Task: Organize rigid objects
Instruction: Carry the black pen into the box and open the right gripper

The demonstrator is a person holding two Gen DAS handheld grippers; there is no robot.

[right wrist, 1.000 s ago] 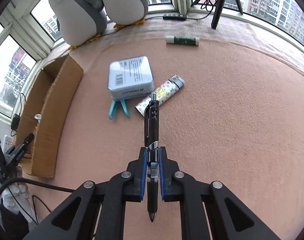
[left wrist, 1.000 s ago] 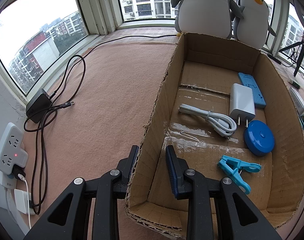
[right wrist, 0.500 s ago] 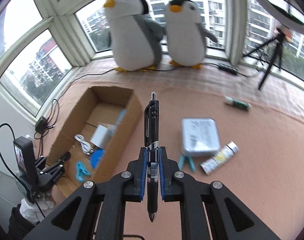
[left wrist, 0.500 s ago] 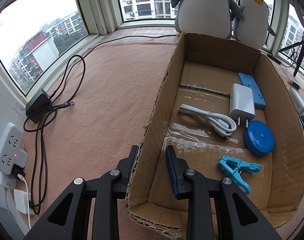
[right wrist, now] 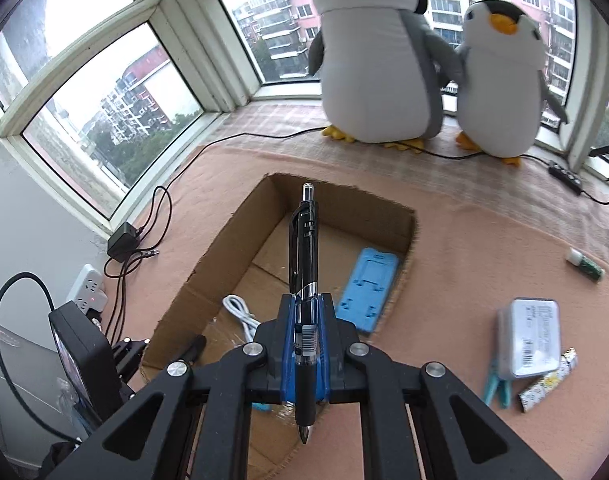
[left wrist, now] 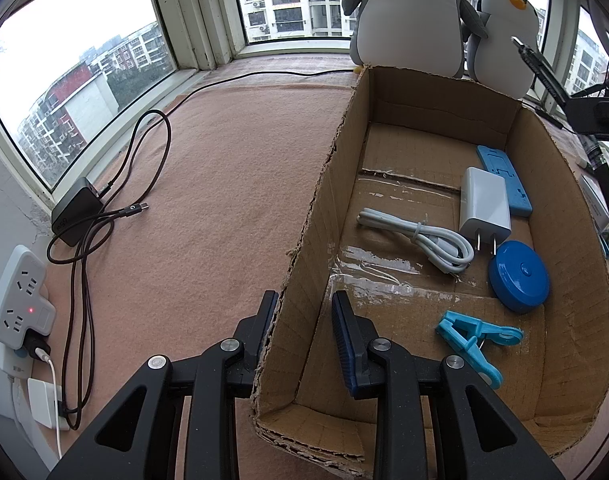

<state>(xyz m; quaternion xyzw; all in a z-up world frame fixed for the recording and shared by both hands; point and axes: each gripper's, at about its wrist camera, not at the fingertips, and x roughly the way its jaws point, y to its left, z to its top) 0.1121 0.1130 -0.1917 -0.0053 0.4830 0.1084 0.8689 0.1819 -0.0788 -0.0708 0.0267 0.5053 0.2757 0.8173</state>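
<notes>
Pen [right wrist: 303, 280] in black was clamped between the closed jaws of the right gripper [right wrist: 305, 312], its clip end pointing away and its tip toward the camera, held in the air above the cardboard box [right wrist: 240, 240]. Seen from the left wrist, that pen [left wrist: 538, 68] showed at the far right, above the box's right wall.

Left gripper [left wrist: 304, 312] was clenched on the box's near left wall [left wrist: 304, 260], one finger outside and one inside.

Inside the box lay a white coiled cable [left wrist: 420, 238], a white charger plug [left wrist: 484, 208], a light blue flat stand [left wrist: 504, 182], a round blue case [left wrist: 518, 276] and a light blue clip [left wrist: 472, 338], all toward the right side.

On the pink mat to the right of the box sat a grey tin [right wrist: 530, 336], with a blue clip [right wrist: 496, 386] and a patterned stick [right wrist: 548, 382] just beside it, and a green-and-white tube [right wrist: 584, 264] farther off. Two plush penguins [right wrist: 380, 60] stood by the far window.
</notes>
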